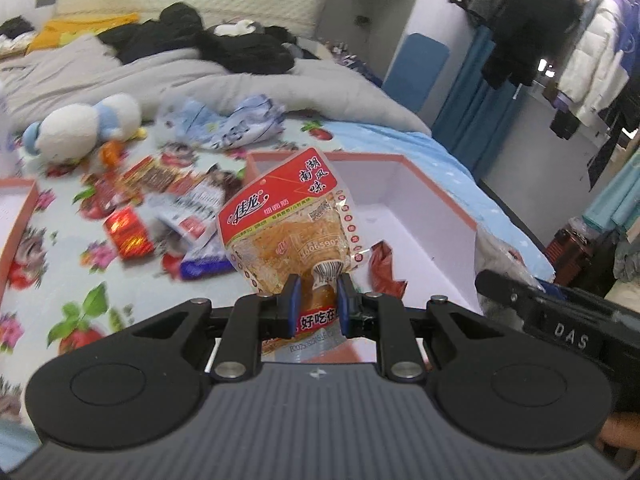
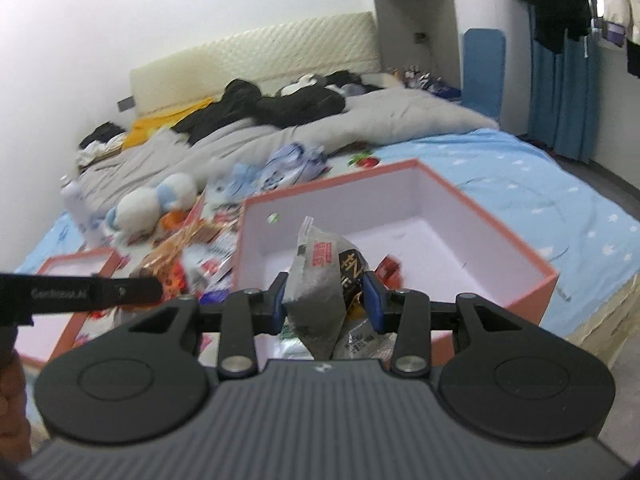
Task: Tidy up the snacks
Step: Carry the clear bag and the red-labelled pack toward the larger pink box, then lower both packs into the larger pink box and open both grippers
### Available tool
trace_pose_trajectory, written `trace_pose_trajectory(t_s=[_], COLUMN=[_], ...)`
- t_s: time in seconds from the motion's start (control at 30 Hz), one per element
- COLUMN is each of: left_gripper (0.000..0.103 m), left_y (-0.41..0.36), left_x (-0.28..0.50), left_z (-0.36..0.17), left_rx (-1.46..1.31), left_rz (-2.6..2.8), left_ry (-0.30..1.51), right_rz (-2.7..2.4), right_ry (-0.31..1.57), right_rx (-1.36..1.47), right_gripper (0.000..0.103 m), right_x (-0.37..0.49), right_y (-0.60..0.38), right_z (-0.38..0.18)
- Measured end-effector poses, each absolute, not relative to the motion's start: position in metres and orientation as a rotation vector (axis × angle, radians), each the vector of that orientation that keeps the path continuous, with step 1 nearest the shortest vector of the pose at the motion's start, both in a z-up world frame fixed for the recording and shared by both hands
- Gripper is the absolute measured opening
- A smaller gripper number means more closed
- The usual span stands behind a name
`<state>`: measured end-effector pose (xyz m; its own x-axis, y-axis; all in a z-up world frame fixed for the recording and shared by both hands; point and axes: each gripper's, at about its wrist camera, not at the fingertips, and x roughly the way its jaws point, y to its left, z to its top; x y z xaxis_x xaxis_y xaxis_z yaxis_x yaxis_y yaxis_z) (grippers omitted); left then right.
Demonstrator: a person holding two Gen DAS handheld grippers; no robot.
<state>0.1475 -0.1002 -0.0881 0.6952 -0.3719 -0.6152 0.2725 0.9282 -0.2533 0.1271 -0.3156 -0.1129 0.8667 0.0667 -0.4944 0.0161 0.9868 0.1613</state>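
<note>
Jaws of the left gripper (image 1: 316, 294) pinch the lower end of a red-and-clear plastic snack packet (image 1: 290, 232) printed with white Chinese characters, "湖南风味" on its red corner; jaws of the right gripper (image 2: 326, 298) clamp a crumpled grey-and-black foil snack bag (image 2: 324, 280) bearing a small red label, its text too blurred to read; beyond both jaws sits an open pink-rimmed cardboard box with a white interior (image 2: 472, 200), mostly bare, with a red wrapper (image 1: 384, 270) on its floor just right of the left jaws; left of the jaws, loose snack packets (image 1: 160, 200) litter the flowered bedsheet (image 1: 60, 280).
</note>
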Motion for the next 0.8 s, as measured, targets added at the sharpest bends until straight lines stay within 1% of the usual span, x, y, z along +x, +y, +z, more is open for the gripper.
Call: trace_pose_trajectory(t_s=[0.27,0.8], left_gripper=[0.022,0.022], left_y=[-0.136,-0.18], left_x=[0.193,0.279], left_z=[-0.087,-0.117], left_rx=[-0.131,-0.094], left_rz=[-0.397,-0.429], left_ry=[0.723,0.782], right_rz=[0.03,0.049], right_ry=[0.541,0.636], right_rx=[0.172,0.203], right_gripper=[0.042,0.042], right_x=[0.16,0.227], right_y=[-0.333,-0.354], right_z=[-0.12,-0.161])
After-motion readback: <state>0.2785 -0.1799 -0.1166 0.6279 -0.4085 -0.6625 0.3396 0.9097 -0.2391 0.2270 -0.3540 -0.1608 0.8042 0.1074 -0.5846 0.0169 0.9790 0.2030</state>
